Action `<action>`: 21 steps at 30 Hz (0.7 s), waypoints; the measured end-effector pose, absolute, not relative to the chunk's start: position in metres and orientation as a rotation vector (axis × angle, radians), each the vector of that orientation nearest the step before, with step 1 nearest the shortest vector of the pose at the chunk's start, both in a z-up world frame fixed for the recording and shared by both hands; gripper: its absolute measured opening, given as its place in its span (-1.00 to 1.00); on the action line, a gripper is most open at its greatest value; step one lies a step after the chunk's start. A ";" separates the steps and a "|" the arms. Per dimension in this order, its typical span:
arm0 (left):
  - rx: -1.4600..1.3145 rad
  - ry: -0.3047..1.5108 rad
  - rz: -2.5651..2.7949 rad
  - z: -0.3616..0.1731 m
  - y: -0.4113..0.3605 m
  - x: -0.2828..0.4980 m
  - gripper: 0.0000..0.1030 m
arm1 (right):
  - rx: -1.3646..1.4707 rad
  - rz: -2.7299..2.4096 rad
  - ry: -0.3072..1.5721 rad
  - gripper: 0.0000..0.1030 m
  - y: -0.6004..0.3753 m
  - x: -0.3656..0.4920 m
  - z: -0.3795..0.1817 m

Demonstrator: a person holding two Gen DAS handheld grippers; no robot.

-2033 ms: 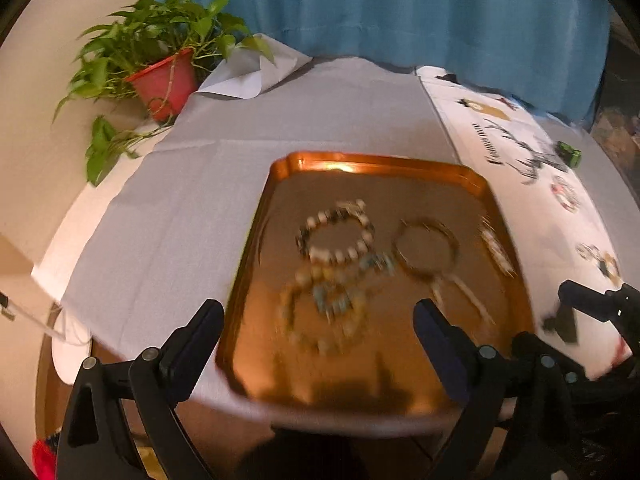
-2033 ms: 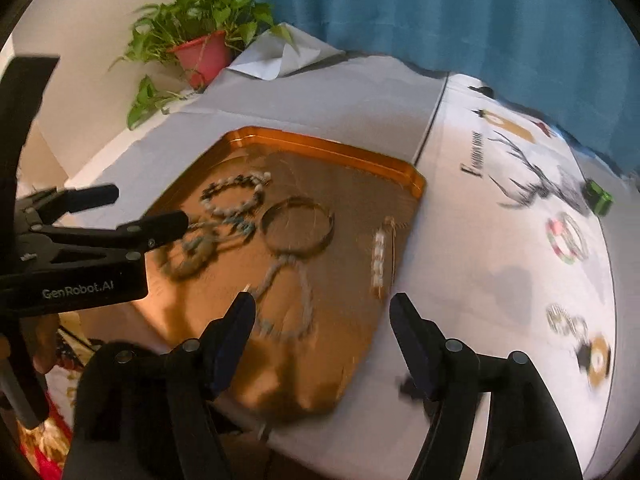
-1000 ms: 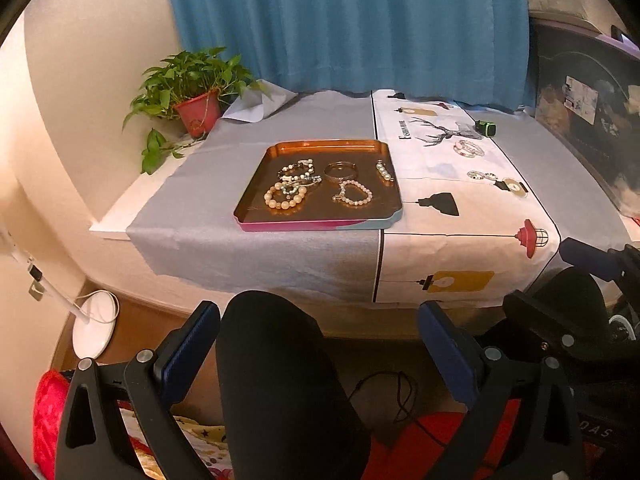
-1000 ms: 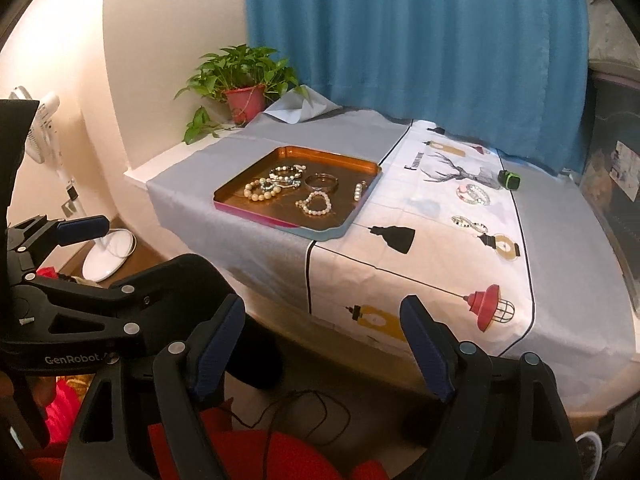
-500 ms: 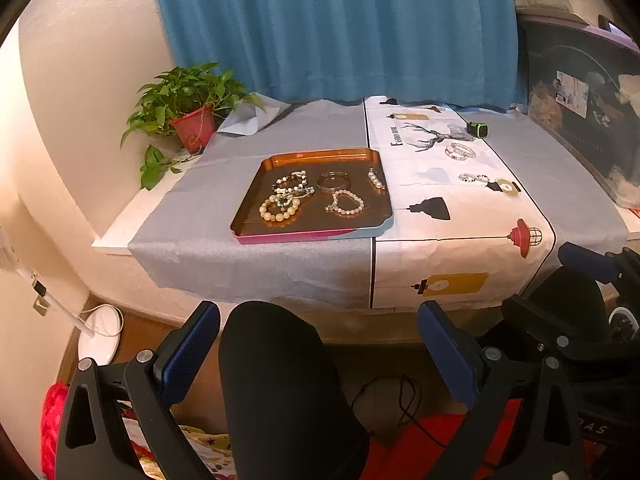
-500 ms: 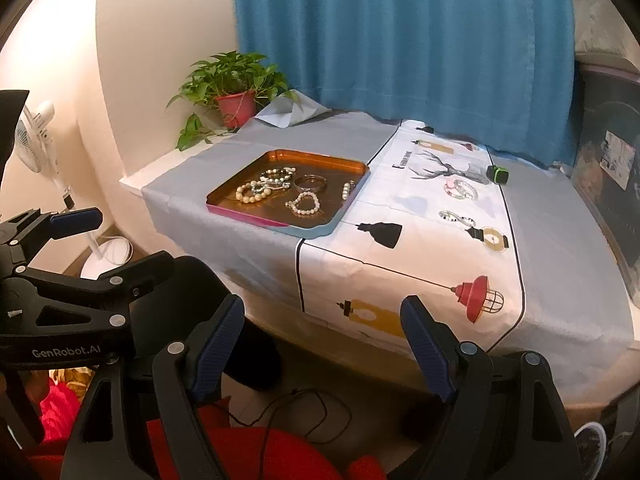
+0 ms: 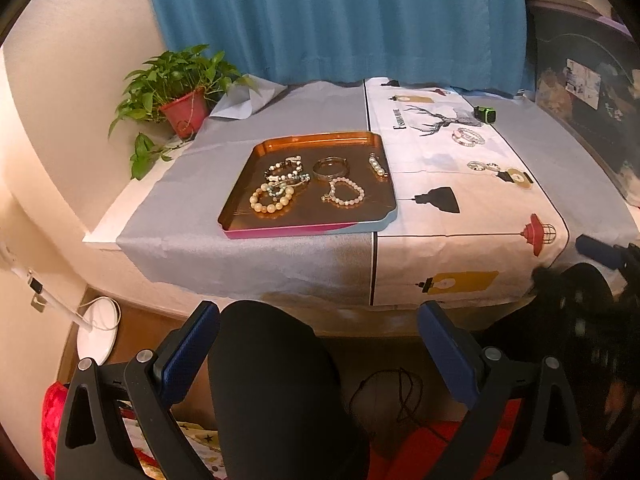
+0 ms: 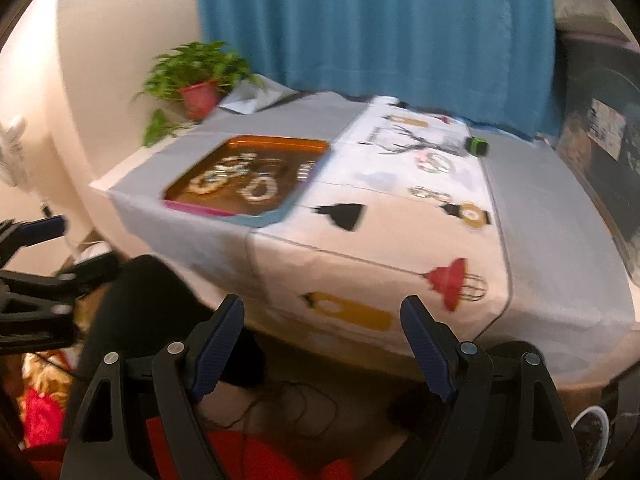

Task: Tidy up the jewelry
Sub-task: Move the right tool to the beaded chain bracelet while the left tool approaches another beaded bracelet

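Both grippers are held low, short of the bench edge, with nothing between their jaws. The left gripper has its jaws spread wide and released, with a dark knee filling the gap between them. The right gripper is likewise spread and empty; its view is blurred.

Well ahead of the left jaws, on the grey cloth that covers the bench, lies a copper-coloured tray. In it rest several bracelets: a cream bead bracelet nearest on the left, a pearl bracelet to its right, a metal bangle behind that, and a short pearl strand along the tray's right rim.

Right of the tray, a white printed cloth carries two more small pieces of jewelry and a green object farther back. A potted plant stands far ahead to the left, before a blue curtain.
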State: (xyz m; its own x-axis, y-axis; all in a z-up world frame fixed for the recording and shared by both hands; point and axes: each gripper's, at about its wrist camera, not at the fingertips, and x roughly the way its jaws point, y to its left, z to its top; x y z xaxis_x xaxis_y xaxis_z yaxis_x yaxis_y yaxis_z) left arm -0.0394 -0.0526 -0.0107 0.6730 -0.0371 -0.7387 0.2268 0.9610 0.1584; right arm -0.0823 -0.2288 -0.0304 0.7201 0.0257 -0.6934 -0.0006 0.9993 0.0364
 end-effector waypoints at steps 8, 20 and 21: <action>0.252 0.857 -0.135 -0.018 -0.068 -0.003 0.91 | 0.082 -0.126 0.820 0.57 -0.320 -0.001 -0.054; 0.279 0.860 -0.156 -0.018 -0.111 0.063 0.91 | 0.010 -0.076 0.958 0.60 -0.388 0.147 -0.113; 0.279 0.858 -0.159 -0.017 -0.116 0.069 0.91 | 0.013 -0.068 0.949 0.61 -0.392 0.157 -0.115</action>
State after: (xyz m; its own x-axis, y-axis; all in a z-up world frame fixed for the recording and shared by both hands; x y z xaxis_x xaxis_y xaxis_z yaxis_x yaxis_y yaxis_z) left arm 0.0687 -0.1162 -0.0171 0.6455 -0.0263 -0.7633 0.2494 0.9519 0.1781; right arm 0.1566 -0.3918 -0.1145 0.5806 -0.0524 -0.8125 0.0635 0.9978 -0.0190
